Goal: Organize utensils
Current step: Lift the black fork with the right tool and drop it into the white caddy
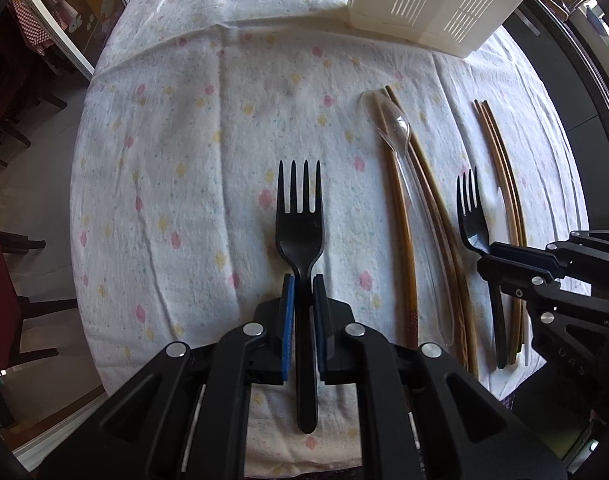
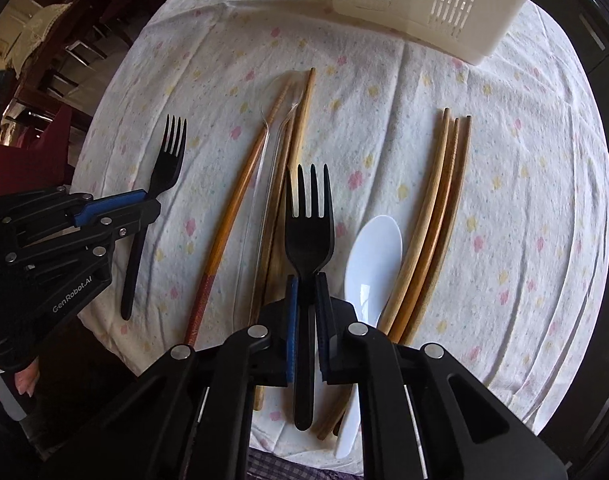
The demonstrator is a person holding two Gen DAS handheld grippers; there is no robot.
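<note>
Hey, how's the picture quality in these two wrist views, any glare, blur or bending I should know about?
Left wrist view: strong fisheye bending, the chopsticks bow outward; the clear spoon catches glare; the image is sharp around the left gripper and its fork. Right wrist view: same curvature toward the dark corners; a bright glint on the white spoon; sunlight passes through the basket slots.

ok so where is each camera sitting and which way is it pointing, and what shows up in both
Left wrist: rides the left hand-held gripper, facing forward over the tablecloth toward the white basket; it grips a black fork; the right hand-held gripper shows at right.
Right wrist: rides the right hand-held gripper, same heading, gripping a second black fork; the left hand-held gripper shows at left.
Shared: both forks, basket, clear spoon, chopsticks.
</note>
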